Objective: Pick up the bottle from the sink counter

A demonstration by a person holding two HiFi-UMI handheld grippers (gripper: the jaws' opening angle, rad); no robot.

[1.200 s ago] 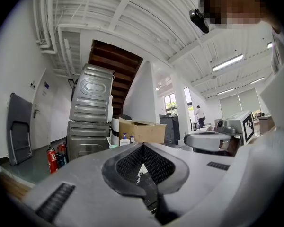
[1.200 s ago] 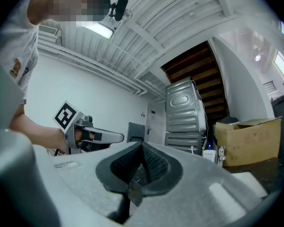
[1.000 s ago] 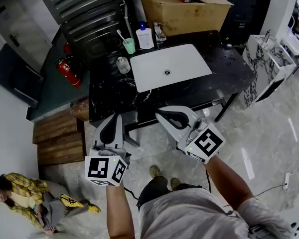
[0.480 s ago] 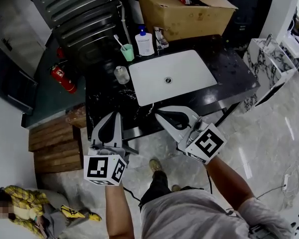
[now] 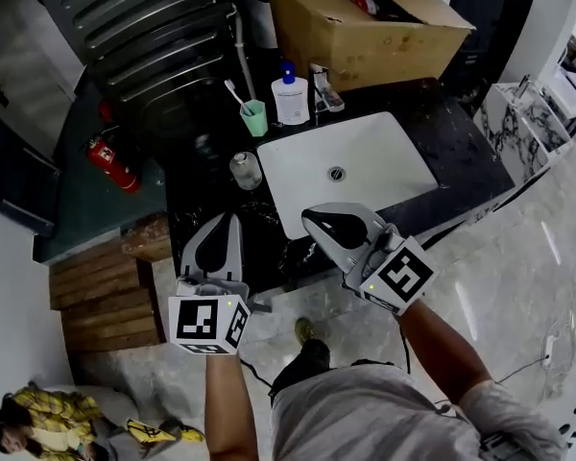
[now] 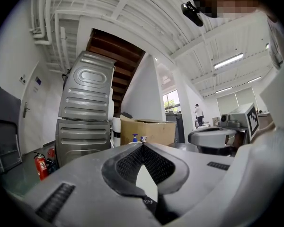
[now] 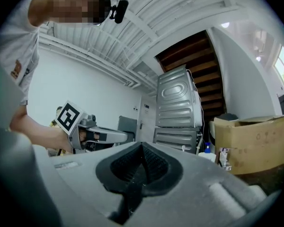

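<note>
A white pump bottle [image 5: 290, 96] with a blue top stands at the back of the black counter [image 5: 211, 195], left of the faucet [image 5: 322, 84]. It shows small and far off as the pump bottle [image 6: 135, 138] in the left gripper view and the pump bottle [image 7: 207, 150] in the right one. A small clear bottle [image 5: 245, 170] stands at the sink's left edge. My left gripper [image 5: 226, 223] hovers over the counter's front edge, shut and holding nothing. My right gripper [image 5: 314, 221] is beside it, also shut and bare.
A green cup [image 5: 254, 116] with a toothbrush stands left of the pump bottle. The white sink [image 5: 365, 176] fills the counter's middle. A cardboard box [image 5: 365, 22] sits behind it, grey machines [image 5: 154, 36] at back left, a fire extinguisher [image 5: 106, 157] on the floor at left.
The counter has drawn nearer and slid down in the head view, so both grippers now reach its front edge. Both stay shut.
</note>
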